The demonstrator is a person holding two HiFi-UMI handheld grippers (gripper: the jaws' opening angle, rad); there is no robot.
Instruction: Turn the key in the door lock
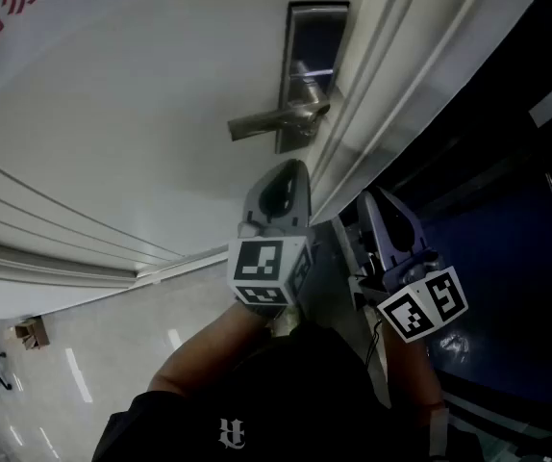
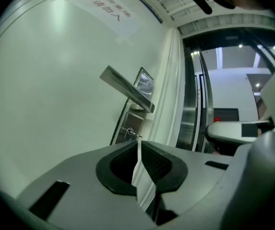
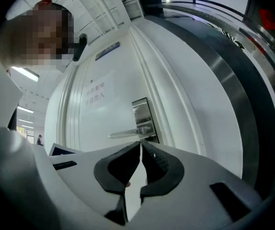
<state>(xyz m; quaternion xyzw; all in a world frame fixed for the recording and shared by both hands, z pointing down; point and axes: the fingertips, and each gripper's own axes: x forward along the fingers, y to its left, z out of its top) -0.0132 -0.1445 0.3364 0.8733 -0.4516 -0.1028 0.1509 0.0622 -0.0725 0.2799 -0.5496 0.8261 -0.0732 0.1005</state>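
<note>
A white door [image 1: 132, 114] carries a steel lock plate [image 1: 307, 65] with a lever handle [image 1: 271, 121]. In the left gripper view the handle [image 2: 127, 89] juts out above a keyhole with a small key [image 2: 131, 133] in it. My left gripper [image 2: 139, 143] is shut and empty, its tips a short way in front of the key and apart from it. In the head view the left gripper [image 1: 293, 167] points at the door just below the handle. My right gripper [image 1: 372, 200] is beside it at the door's edge, shut on nothing [image 3: 140, 145].
The white door frame [image 1: 391, 75] runs along the lock side, with a dark glass panel [image 1: 516, 258] beyond it. A paper notice [image 2: 109, 9] hangs higher on the door. The person's dark sleeve [image 1: 257, 402] fills the bottom of the head view.
</note>
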